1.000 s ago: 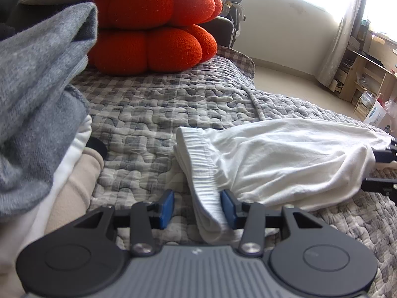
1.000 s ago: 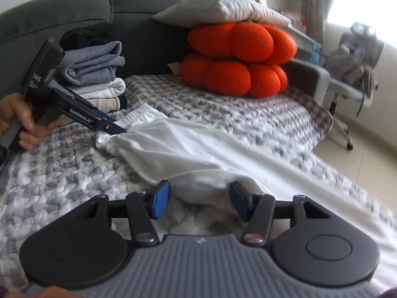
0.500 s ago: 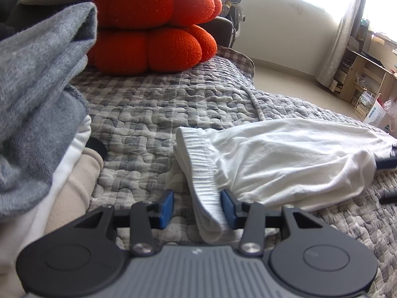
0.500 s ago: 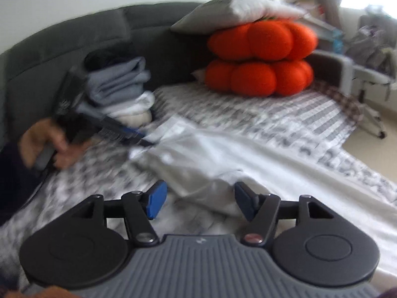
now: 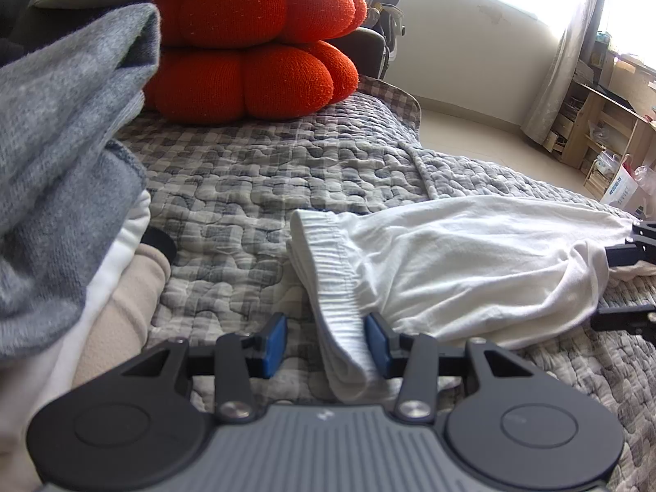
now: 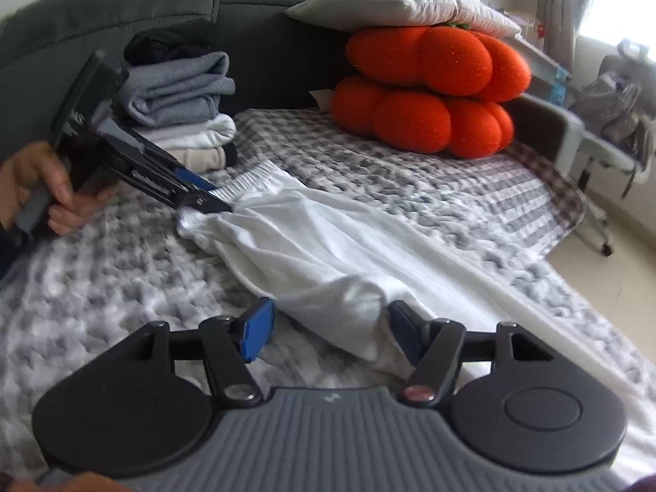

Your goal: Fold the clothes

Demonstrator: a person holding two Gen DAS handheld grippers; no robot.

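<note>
A white garment [image 5: 471, 270] with a ribbed elastic waistband [image 5: 332, 287] lies stretched across the grey checked quilt [image 5: 266, 180]. My left gripper [image 5: 326, 344] is open around the waistband end; the cloth rests against the right pad, with a gap at the left pad. In the right wrist view a hand holds that left gripper [image 6: 213, 205] at the waistband [image 6: 250, 180]. My right gripper [image 6: 330, 334] straddles a bunched fold of the garment [image 6: 311, 246], its jaws opening and its pads not pressing. The right gripper [image 5: 627, 283] shows at the left wrist view's right edge.
A stack of folded clothes [image 6: 180, 98] stands at the head of the bed, close on the left [image 5: 61, 164]. Orange pumpkin cushions [image 6: 430, 94] under a pillow [image 6: 393, 0] sit behind. The bed ends at bare floor [image 5: 471, 131]; wooden shelves [image 5: 594, 123] and a chair [image 6: 607, 115] stand beyond.
The right gripper's jaws have spread wider around the white fold, and its view swung slightly and settled. The left gripper and the waistband have not moved.
</note>
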